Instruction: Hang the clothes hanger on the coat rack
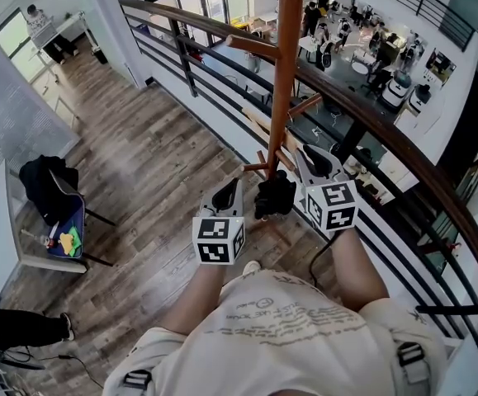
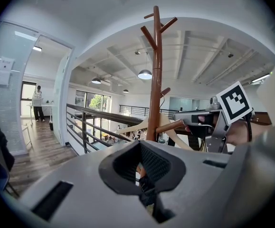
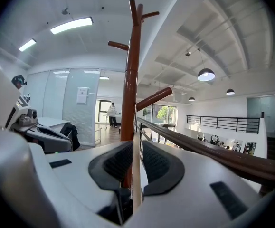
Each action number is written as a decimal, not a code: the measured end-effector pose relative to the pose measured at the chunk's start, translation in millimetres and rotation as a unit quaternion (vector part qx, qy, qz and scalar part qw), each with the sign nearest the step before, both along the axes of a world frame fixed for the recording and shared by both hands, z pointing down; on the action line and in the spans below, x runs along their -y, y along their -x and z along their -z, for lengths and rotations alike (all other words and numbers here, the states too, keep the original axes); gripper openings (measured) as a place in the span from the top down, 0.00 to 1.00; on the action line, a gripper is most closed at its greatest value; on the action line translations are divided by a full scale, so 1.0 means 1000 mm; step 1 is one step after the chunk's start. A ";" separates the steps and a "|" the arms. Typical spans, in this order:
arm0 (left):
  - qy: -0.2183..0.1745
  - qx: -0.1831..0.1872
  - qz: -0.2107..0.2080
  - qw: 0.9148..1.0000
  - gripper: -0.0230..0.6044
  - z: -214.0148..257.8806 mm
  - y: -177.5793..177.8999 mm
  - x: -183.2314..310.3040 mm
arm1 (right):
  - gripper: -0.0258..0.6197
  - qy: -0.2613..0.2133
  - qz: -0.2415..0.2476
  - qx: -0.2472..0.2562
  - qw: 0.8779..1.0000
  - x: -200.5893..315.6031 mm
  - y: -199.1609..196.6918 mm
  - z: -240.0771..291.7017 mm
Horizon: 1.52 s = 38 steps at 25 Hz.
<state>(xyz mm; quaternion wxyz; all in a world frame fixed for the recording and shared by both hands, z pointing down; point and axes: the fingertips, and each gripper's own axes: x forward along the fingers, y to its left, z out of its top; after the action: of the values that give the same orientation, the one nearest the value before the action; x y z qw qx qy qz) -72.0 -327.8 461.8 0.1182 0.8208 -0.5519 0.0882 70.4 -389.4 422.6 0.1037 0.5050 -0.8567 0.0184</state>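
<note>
The coat rack (image 1: 286, 64) is a brown wooden pole with upward-slanting pegs, standing just inside the railing. A pale wooden hanger (image 1: 259, 124) lies against the pole at low-peg height. My right gripper (image 1: 314, 159) is shut on it; in the right gripper view the hanger (image 3: 136, 184) shows edge-on as a thin strip between the pads, with the pole (image 3: 131, 80) right behind. In the left gripper view the hanger (image 2: 138, 125) crosses behind the pole (image 2: 155, 80). My left gripper (image 1: 230, 190) sits left of the pole, pads together, with nothing seen in them (image 2: 139, 163).
A dark railing (image 1: 371, 114) runs diagonally behind the rack, with an open drop to a lower floor beyond it. A black bundle (image 1: 273, 195) sits low at the pole between the grippers. A chair with a black jacket (image 1: 53, 192) stands at the left on the wood floor.
</note>
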 end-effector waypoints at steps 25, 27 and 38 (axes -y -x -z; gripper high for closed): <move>-0.001 0.001 -0.047 0.999 0.96 0.003 -0.045 -0.004 | 0.96 -0.030 -0.061 0.083 0.994 -0.049 -0.055 0.009; 0.000 0.003 -0.050 0.999 0.96 0.002 -0.048 -0.003 | 0.96 -0.025 -0.065 0.078 0.995 -0.051 -0.057 0.002; 0.001 0.007 -0.053 0.999 0.96 0.002 -0.053 0.002 | 0.96 -0.005 -0.068 0.064 0.996 -0.058 -0.058 -0.014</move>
<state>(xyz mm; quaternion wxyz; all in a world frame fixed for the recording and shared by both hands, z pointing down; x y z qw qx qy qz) -18.7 -329.6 460.2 0.1104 0.8480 -0.5085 0.1002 128.5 -331.3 437.1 0.0444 0.5604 -0.8253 0.0534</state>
